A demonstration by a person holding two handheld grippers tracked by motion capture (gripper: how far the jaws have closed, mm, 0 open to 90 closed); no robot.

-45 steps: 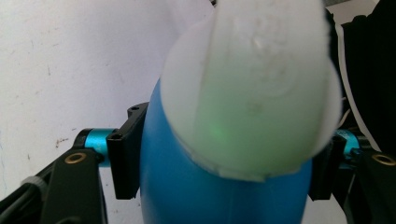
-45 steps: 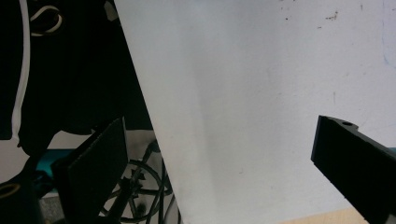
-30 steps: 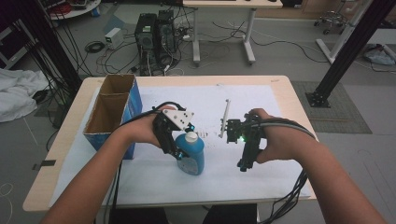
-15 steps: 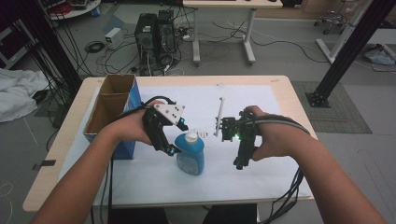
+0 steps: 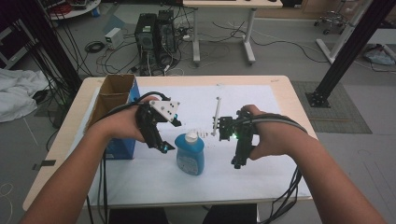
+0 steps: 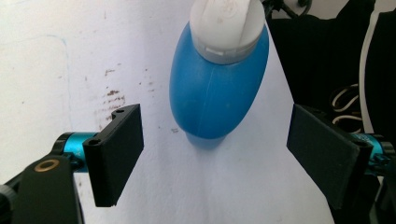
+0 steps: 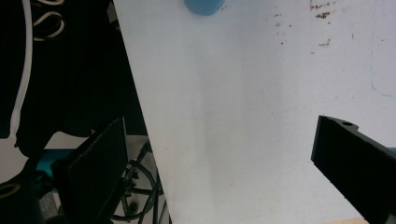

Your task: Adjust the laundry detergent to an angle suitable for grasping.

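Presently the left gripper, jaws just opening, is standing clear of the upright bottle; the right gripper is idling, spread. Likely light, smooth plastic, best gripped mid-body.

Looks like a robotics or engineering lab, not a home. Bare grey floor strewn with loose cables, with two computer towers standing directly on it (no desk around them). Black metal frame posts bolted upright beside a grey floor mat. Further back, a white-legged workbench, the wheeled base of an office chair, and a small white box with a coiled lead. A plain wooden tabletop covered by stained white paper. A heap of white cloth lying at the left.
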